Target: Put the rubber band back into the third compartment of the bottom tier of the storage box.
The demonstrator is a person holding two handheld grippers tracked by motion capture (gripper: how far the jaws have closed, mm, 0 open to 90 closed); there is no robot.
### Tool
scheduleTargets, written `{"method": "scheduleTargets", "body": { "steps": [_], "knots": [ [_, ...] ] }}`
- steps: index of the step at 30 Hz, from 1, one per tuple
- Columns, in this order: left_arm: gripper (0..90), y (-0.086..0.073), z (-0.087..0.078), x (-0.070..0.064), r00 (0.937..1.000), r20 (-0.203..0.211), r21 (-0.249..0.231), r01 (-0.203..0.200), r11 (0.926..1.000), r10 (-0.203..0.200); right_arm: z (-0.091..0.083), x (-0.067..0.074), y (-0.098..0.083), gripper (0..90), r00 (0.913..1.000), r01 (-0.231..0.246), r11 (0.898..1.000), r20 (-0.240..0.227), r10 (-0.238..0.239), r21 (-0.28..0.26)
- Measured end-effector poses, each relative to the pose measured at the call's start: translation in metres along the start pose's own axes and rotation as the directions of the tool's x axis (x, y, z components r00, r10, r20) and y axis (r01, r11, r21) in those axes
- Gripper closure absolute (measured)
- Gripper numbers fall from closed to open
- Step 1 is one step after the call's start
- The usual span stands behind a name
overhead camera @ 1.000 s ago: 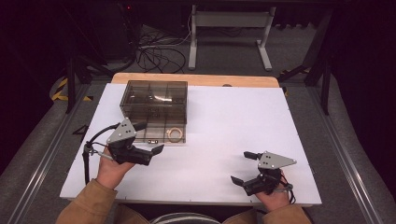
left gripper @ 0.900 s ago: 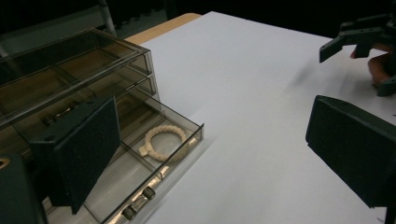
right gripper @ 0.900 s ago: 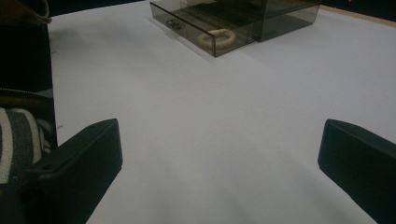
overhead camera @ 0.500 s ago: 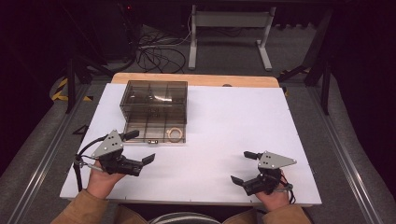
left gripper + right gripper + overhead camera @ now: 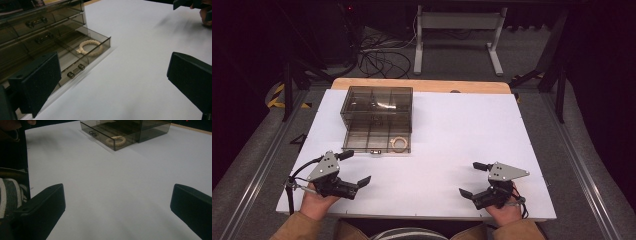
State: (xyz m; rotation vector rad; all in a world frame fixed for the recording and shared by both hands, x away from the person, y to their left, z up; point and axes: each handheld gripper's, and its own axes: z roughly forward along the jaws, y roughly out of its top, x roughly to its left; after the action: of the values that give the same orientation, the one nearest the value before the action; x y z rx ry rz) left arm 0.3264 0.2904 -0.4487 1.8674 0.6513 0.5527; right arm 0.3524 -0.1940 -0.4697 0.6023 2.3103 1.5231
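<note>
Bracelet [image 5: 399, 144]: right end of the open bottom drawer [image 5: 362, 136], far of both tongs.
Nearer: left tongs [image 5: 354, 170], gaping, empty.
Right tongs [image 5: 471, 178]: gaping, empty, well apart.

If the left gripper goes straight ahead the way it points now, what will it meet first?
Probably nothing nearby. The open left gripper looks along bare white table. The pulled-out drawer holding the bracelet lies just left of that line, though depth is uncertain. Far ahead is the other hand.
</note>
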Motion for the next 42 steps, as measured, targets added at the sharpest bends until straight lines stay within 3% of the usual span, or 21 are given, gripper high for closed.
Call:
{"method": "scheduleTargets", "body": {
  "steps": [5, 12, 22, 28, 33, 42],
  "knots": [
    [0.1, -0.013, -0.003, 0.004, 0.9997, 0.002, -0.011, 0.026, 0.9996, -0.026, 0.000, 0.000, 0.000, 0.3, 1.0000, 0.000, 1.000, -0.001, 0.000, 0.001],
    [0.1, -0.026, -0.007, 0.005, 1.0000, -0.006, -0.008, 0.007, 0.9999, -0.007, 0.000, 0.000, 0.000, 0.3, 1.0000, 0.000, 1.000, 0.000, 0.000, 0.004],
    [0.1, -0.039, -0.008, 0.002, 0.9999, -0.005, 0.045, 0.010, 0.9989, -0.010, 0.001, 0.000, 0.000, 0.4, 1.0000, -0.004, 1.000, -0.002, 0.004, 0.006],
    [0.1, -0.040, -0.012, 0.004, 0.9998, -0.006, 0.024, 0.017, 0.9996, -0.017, 0.002, 0.000, 0.000, 0.3, 1.0000, -0.004, 1.000, -0.005, 0.004, 0.007],
    [0.1, -0.039, -0.011, 0.003, 1.0000, 0.002, 0.026, 0.007, 0.9996, -0.007, 0.002, -0.001, 0.000, 0.3, 1.0000, -0.007, 1.000, -0.007, 0.007, 0.004],
    [0.1, -0.038, -0.011, 0.002, 0.9996, 0.013, 0.027, 0.026, 0.9993, -0.027, 0.002, -0.001, 0.000, 0.4, 0.9999, -0.008, 1.000, -0.010, 0.008, 0.006]
  ]
}}
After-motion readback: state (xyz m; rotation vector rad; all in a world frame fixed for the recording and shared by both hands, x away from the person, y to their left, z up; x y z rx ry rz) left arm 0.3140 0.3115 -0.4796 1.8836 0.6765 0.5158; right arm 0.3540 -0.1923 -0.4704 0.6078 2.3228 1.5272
